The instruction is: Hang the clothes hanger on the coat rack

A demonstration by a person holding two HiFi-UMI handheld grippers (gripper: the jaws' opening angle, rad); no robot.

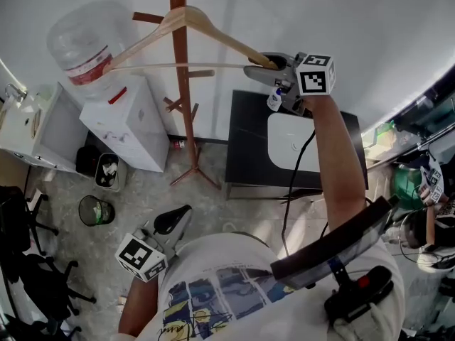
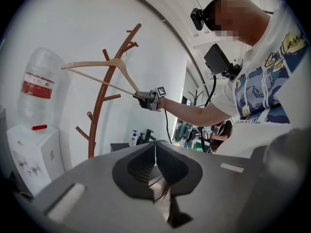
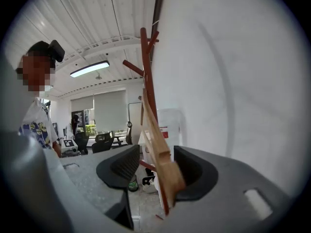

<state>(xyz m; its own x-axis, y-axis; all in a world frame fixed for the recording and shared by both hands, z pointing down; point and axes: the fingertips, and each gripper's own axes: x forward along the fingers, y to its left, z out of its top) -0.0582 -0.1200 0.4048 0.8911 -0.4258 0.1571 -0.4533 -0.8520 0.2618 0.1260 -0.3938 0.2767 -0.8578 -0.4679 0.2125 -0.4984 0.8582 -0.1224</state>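
A light wooden clothes hanger hangs from the top of the brown wooden coat rack, against the white wall. My right gripper is raised at the hanger's right end. In the right gripper view the hanger's end lies between the jaws, close to the right pad, with a gap on the left, so the right gripper is open. My left gripper is low by the person's torso, away from the rack. Its jaws meet in the left gripper view, where the left gripper is shut and empty.
A white water dispenser with a clear bottle stands left of the rack. A black table stands to its right. A waste bin and black office chairs are on the floor at the left.
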